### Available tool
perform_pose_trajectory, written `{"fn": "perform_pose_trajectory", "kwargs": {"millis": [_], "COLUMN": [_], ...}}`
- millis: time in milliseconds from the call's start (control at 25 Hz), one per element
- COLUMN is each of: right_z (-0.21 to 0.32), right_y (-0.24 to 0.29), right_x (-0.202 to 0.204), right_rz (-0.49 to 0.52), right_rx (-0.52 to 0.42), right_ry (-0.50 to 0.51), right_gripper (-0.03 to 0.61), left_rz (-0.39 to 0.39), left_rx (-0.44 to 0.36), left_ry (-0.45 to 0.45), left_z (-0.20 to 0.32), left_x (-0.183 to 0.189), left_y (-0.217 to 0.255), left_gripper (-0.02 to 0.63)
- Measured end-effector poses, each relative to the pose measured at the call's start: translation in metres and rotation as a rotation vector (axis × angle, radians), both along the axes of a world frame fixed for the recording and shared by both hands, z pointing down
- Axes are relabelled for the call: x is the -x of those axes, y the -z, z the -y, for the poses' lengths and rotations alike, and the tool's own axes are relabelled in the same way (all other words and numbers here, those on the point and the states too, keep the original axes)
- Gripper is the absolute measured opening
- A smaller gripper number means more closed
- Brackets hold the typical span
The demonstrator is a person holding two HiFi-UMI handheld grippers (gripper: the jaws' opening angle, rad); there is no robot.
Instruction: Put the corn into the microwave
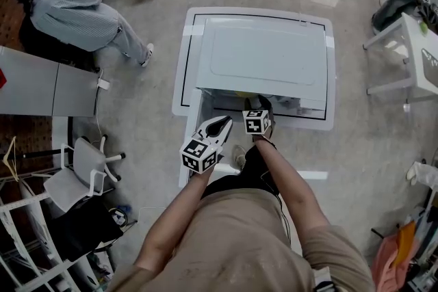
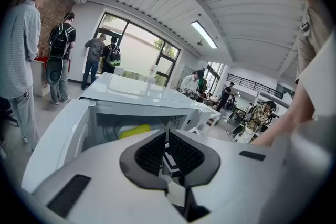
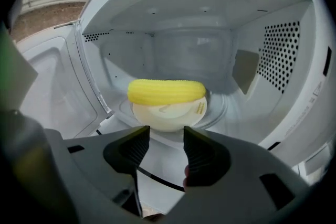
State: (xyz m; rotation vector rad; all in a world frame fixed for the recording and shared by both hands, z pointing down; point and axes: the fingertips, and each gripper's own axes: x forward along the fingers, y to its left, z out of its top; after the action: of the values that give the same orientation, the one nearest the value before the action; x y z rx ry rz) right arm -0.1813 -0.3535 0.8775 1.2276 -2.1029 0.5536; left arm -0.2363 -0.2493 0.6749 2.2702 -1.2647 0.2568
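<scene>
My right gripper (image 3: 166, 136) points straight into the open cavity of the white microwave (image 3: 283, 50). Its dark ribbed jaws stand apart at the bottom centre of the right gripper view with nothing between them. Just past them, in the middle of that frame, the yellow corn cob (image 3: 167, 91) lies on its side across a cream round plate (image 3: 169, 113). The plate sits on the microwave floor, and the jaws and the plate are apart. The microwave door (image 3: 47, 86) hangs open at the left of that frame.

My left gripper (image 2: 167, 136) has its jaws pressed together and holds nothing. Over their tips, in the left gripper view, a strip of the corn cob (image 2: 134, 131) shows yellow inside the microwave (image 2: 136, 93), left of centre.

In the head view the microwave (image 1: 263, 55) fills the centre of the frame on a white bench (image 1: 179, 72) edged with a black line. My right gripper (image 1: 259, 104) is at the microwave's front edge, and my left gripper (image 1: 220, 125) is just below and to the left of it, outside the cavity. A seated person in a striped shirt (image 1: 75, 14) is at the upper left.
</scene>
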Motion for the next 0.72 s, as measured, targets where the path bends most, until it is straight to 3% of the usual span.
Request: {"fn": "perform_pose_trajectory", "kwargs": {"millis": [720], "right_z": [0.018], "right_y": [0.013], "right_x": [0.003], "right_rz": [-0.053], "right_rx": [-0.012], "right_ry": [0.007], "right_gripper": [0.207], "left_rz": [-0.025], "left_rx": [-0.039], "left_ry": [0.015], "left_z": [-0.011], "left_x": [-0.006], "left_y": [0.022], "left_gripper": [0.009]}}
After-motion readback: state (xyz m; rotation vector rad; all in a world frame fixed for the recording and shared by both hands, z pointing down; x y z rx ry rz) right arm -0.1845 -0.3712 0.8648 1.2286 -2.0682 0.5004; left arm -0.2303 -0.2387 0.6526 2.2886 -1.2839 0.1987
